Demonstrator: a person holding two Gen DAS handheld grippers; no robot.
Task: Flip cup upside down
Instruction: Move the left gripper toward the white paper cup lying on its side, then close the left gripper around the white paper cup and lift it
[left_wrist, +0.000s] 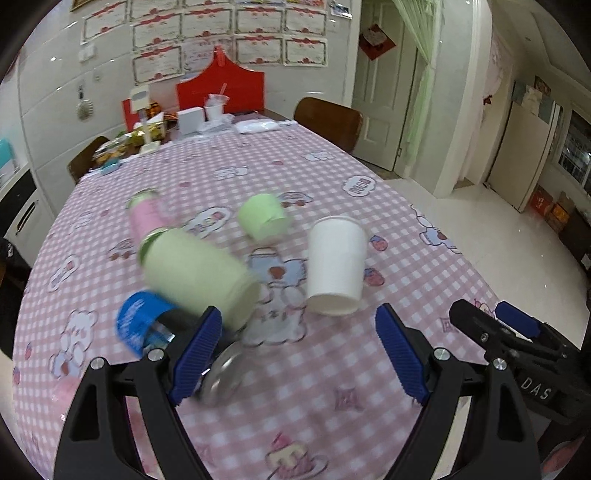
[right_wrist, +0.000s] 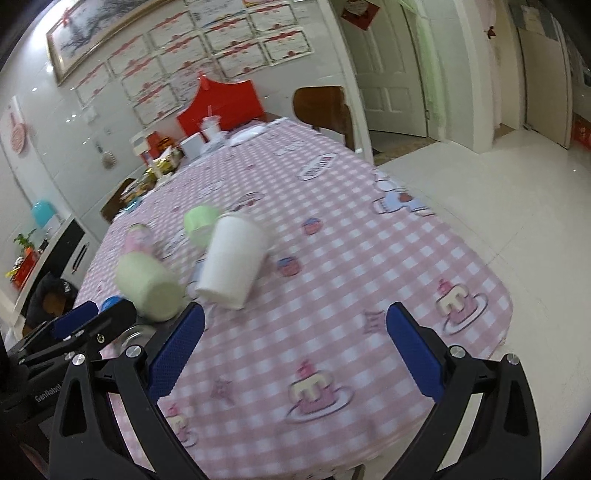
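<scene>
A white paper cup (left_wrist: 336, 264) stands upright, mouth up, on the pink checked tablecloth (left_wrist: 332, 369); it also shows in the right wrist view (right_wrist: 234, 260). A large green cup (left_wrist: 199, 273) stands to its left, also seen in the right wrist view (right_wrist: 146, 288). A small green cup (left_wrist: 262, 216) and a pink cup (left_wrist: 146, 218) stand behind. My left gripper (left_wrist: 299, 347) is open and empty, just short of the white cup. My right gripper (right_wrist: 295, 345) is open and empty, to the right of the cups; it shows in the left wrist view (left_wrist: 491, 321).
A blue lid (left_wrist: 138, 319) and a round metal lid (left_wrist: 221, 373) lie by the left finger (left_wrist: 199, 350). Boxes, a red board (left_wrist: 221, 92) and clutter fill the table's far end. A wooden chair (left_wrist: 328, 120) stands behind. The table's right edge drops to a white tiled floor (right_wrist: 498, 192).
</scene>
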